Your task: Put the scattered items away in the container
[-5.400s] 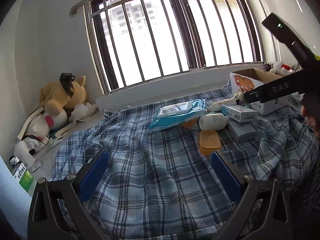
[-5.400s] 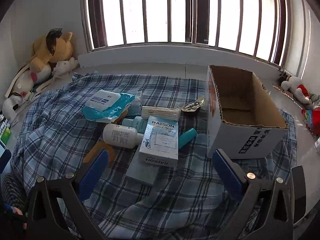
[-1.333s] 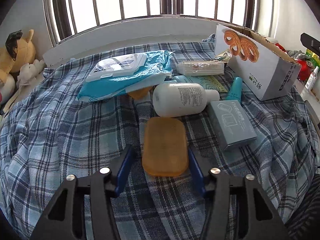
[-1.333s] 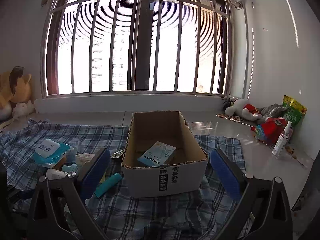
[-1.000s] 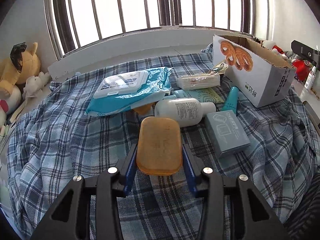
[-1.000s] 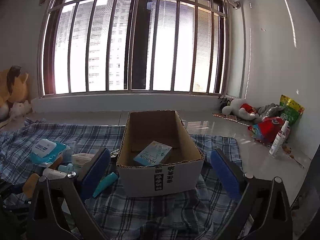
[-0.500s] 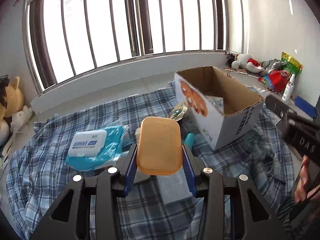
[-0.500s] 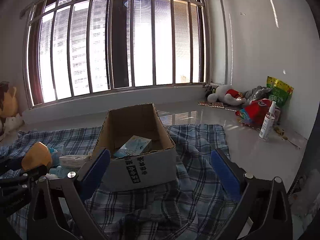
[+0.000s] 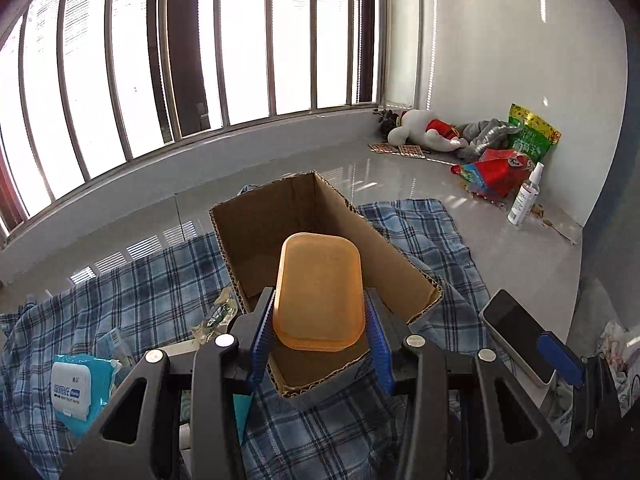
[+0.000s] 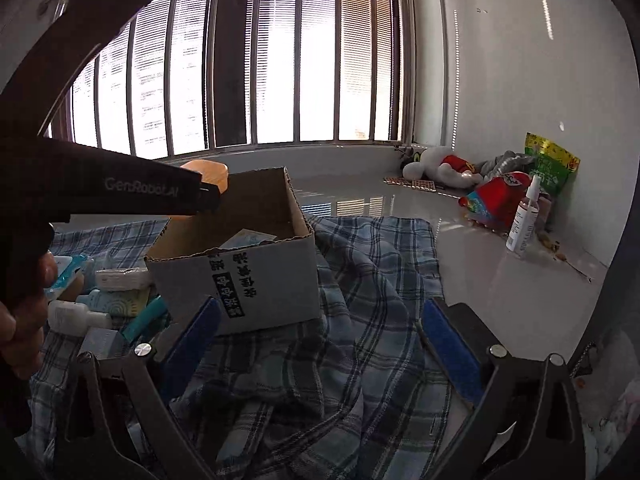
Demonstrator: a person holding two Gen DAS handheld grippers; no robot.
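My left gripper (image 9: 318,328) is shut on an orange plastic case (image 9: 320,288), held in the air over the open cardboard box (image 9: 256,232). The right wrist view shows the same orange case (image 10: 206,174) poking out past the left gripper's black body (image 10: 120,194), above the box (image 10: 240,276). A light blue carton (image 10: 248,238) lies inside the box. My right gripper (image 10: 320,340) stands open over the plaid cloth (image 10: 360,288), in front of the box, with nothing between its pads. Loose toiletries (image 10: 104,300) lie left of the box.
A blue wipes pack (image 9: 76,388) lies on the plaid cloth (image 9: 132,288) at lower left. On the tiled floor at right stand a spray bottle (image 9: 524,200), snack bags (image 9: 496,168) and a plush toy (image 9: 424,128). A barred window fills the back.
My left gripper has lifted the orange case off the cloth and carried it right, from beside the loose items to above the box. The right gripper shifted slightly, still open.
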